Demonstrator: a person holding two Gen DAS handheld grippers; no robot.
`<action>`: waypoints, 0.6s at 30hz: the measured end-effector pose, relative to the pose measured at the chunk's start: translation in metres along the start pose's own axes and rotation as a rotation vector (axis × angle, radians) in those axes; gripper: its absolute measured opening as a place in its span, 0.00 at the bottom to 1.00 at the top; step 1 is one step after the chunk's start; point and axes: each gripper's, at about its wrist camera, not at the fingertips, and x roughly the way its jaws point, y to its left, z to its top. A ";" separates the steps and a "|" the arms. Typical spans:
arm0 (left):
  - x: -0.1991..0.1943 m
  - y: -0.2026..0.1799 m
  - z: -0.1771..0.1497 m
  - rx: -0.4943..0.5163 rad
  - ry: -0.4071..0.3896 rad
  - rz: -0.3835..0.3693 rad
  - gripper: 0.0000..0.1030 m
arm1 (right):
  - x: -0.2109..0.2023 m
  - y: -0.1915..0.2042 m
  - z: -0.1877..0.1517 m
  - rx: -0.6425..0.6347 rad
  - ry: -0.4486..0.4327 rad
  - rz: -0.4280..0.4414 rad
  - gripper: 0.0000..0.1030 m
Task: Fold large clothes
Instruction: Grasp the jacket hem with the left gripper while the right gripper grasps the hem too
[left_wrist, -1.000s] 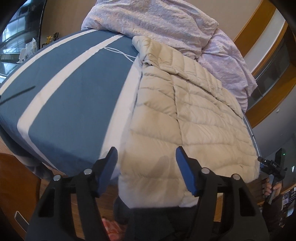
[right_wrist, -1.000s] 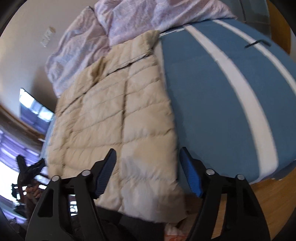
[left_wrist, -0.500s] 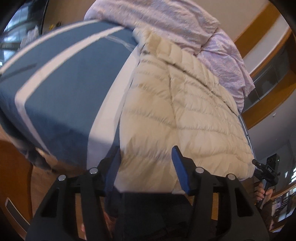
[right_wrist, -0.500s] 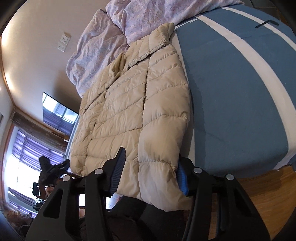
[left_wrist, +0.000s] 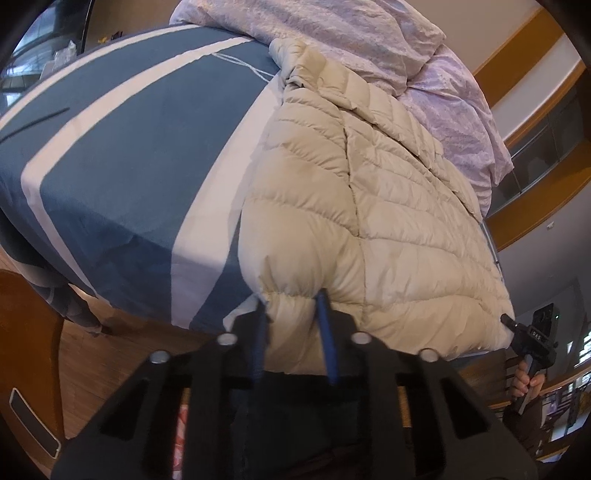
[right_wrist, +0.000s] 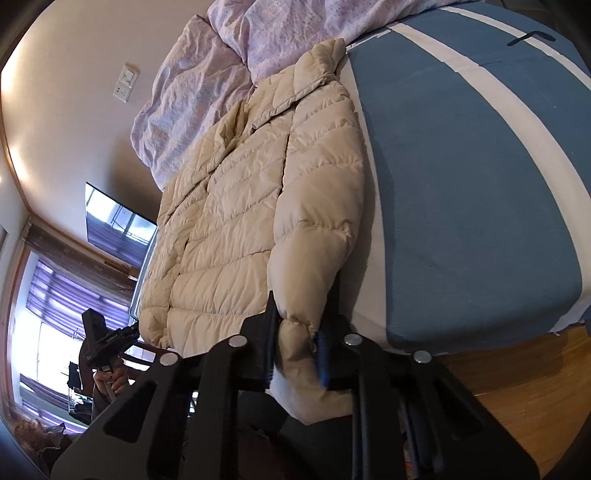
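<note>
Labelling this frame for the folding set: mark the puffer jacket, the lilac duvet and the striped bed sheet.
puffer jacket (left_wrist: 388, 206), left wrist view, on the quilted body panel.
lilac duvet (right_wrist: 207, 92), right wrist view, on the crumpled part by the wall.
striped bed sheet (right_wrist: 461, 184), right wrist view, on a blue band.

Each gripper (left_wrist: 293, 317) (right_wrist: 295, 332) has a black angular frame, silver screws and blue-padded fingers (left_wrist: 327, 332).
</note>
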 end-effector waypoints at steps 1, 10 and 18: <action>-0.001 -0.002 0.000 0.007 -0.002 0.008 0.14 | -0.001 0.002 0.000 -0.007 -0.004 -0.004 0.15; -0.025 -0.031 0.006 0.127 -0.078 0.131 0.06 | -0.013 0.019 0.007 -0.067 -0.054 -0.022 0.11; -0.041 -0.053 0.014 0.224 -0.150 0.220 0.06 | -0.020 0.028 0.015 -0.089 -0.090 -0.044 0.10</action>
